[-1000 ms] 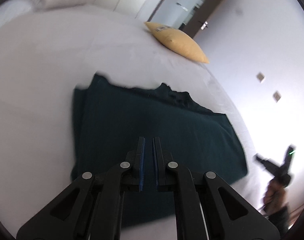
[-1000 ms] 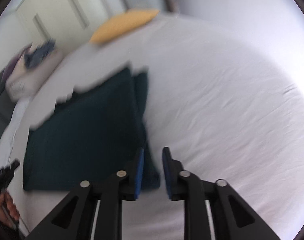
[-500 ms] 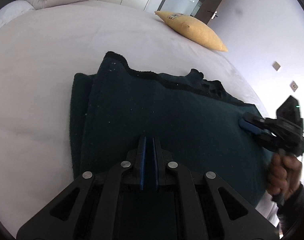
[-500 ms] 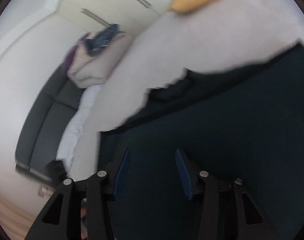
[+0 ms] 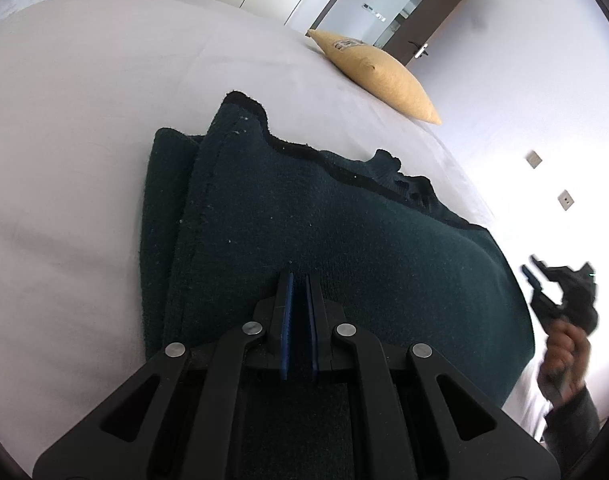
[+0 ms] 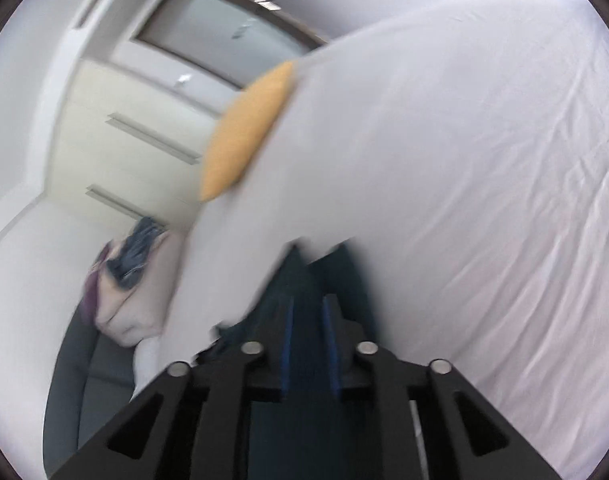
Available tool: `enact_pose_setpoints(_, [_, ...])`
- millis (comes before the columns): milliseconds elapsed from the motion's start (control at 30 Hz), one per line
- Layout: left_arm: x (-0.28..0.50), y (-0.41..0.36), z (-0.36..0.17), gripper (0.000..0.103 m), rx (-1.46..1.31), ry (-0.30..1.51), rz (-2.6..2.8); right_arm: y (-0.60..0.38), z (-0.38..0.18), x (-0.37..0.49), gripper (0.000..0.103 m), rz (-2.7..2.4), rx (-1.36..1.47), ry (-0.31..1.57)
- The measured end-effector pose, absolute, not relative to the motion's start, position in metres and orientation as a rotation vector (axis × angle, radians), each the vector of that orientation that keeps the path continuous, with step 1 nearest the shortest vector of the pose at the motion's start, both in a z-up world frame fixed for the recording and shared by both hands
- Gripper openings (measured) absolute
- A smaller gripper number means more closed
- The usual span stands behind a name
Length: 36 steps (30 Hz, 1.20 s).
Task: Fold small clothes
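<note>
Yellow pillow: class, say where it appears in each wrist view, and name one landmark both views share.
Left wrist: yellow pillow lies upper right of centre, on the bed's far edge.
Right wrist: blurred, left of centre, at the bed's edge.
Shared landmark: the dark green garment on the bed.

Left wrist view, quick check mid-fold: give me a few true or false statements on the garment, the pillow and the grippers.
1. The dark green garment lies folded on the white bed. True.
2. The yellow pillow rests on top of the garment. False: it lies apart, at the bed's far edge.
3. The left gripper is wide open. False: its jaws are shut, over the garment.
4. The right gripper is beside the garment's right edge. True.
</note>
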<state>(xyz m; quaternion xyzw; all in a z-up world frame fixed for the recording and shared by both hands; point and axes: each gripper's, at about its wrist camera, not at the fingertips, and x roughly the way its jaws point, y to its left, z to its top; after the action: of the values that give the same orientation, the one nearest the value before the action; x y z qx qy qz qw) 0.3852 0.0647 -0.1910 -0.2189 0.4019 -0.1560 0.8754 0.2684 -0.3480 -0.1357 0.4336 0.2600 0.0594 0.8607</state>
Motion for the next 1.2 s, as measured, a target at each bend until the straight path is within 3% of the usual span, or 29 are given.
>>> enact_pose_setpoints(67, [0.385, 0.064, -0.19, 0.006, -0.448, 0.838, -0.322, -0.304, -0.132, 0.265, 0.051, 0.276, 0.853, 0.556])
enact_pose_setpoints(167, [0.385, 0.064, -0.19, 0.006, -0.452, 0.837, -0.326, -0.255, -0.149, 0.271, 0.058, 0.373, 0.756, 0.669])
enact_pose_setpoints(200, [0.386, 0.064, -0.19, 0.006, -0.452, 0.838, -0.327, -0.249, -0.161, 0.275, 0.055, 0.371, 0.744, 0.713])
enact_pose_setpoints(267, [0.387, 0.064, -0.19, 0.006, -0.453, 0.837, -0.329, -0.258, -0.174, 0.272, 0.027, 0.341, 0.763, 0.69])
enact_pose_setpoints(333, [0.388, 0.065, -0.191, 0.006, -0.462, 0.834, -0.335, -0.284, -0.183, 0.268, 0.015, 0.34, 0.885, 0.684])
enact_pose_setpoints(433, [0.386, 0.067, -0.189, 0.006, -0.466, 0.831, -0.339, -0.312, -0.18, 0.25, 0.01, 0.204, 0.865, 0.662])
enact_pose_setpoints(567, [0.372, 0.073, -0.182, 0.006, -0.467, 0.841, -0.314, -0.33, -0.173, 0.218, 0.012, 0.073, 0.881, 0.666])
enact_pose_setpoints(600, [0.364, 0.076, -0.179, 0.006, -0.467, 0.846, -0.295, -0.327, -0.168, 0.214, 0.017, 0.067, 0.884, 0.67])
enact_pose_setpoints(667, [0.343, 0.084, -0.173, 0.007, -0.5, 0.848, -0.259, -0.307, -0.161, 0.211, 0.039, 0.125, 0.887, 0.678])
enact_pose_setpoints(867, [0.281, 0.115, -0.173, 0.007, -0.655, 0.836, -0.178, -0.183, -0.154, 0.259, 0.048, 0.484, 0.756, 0.826])
enact_pose_setpoints(933, [0.271, 0.123, -0.176, 0.007, -0.698, 0.842, -0.161, -0.15, -0.165, 0.273, 0.06, 0.551, 0.701, 0.909])
enact_pose_setpoints(967, [0.269, 0.127, -0.177, 0.009, -0.71, 0.857, -0.139, -0.144, -0.173, 0.277, 0.059, 0.533, 0.663, 0.946])
enact_pose_setpoints(1033, [0.266, 0.138, -0.18, 0.022, -0.77, 0.883, -0.136, -0.146, -0.18, 0.276, 0.04, 0.485, 0.606, 0.934])
enact_pose_setpoints(1067, [0.264, 0.144, -0.179, 0.033, -0.804, 0.871, -0.142, -0.154, -0.181, 0.274, 0.037, 0.478, 0.629, 0.927])
enact_pose_setpoints(1100, [0.261, 0.15, -0.176, 0.058, -0.829, 0.849, -0.142, -0.167, -0.181, 0.27, 0.036, 0.454, 0.671, 0.918])
enact_pose_setpoints(1167, [0.259, 0.157, -0.172, 0.082, -0.861, 0.811, -0.146, -0.181, -0.175, 0.262, 0.043, 0.383, 0.693, 0.901])
enact_pose_setpoints(1200, [0.261, 0.159, -0.17, 0.084, -0.874, 0.809, -0.154, -0.187, -0.169, 0.259, 0.048, 0.37, 0.704, 0.887])
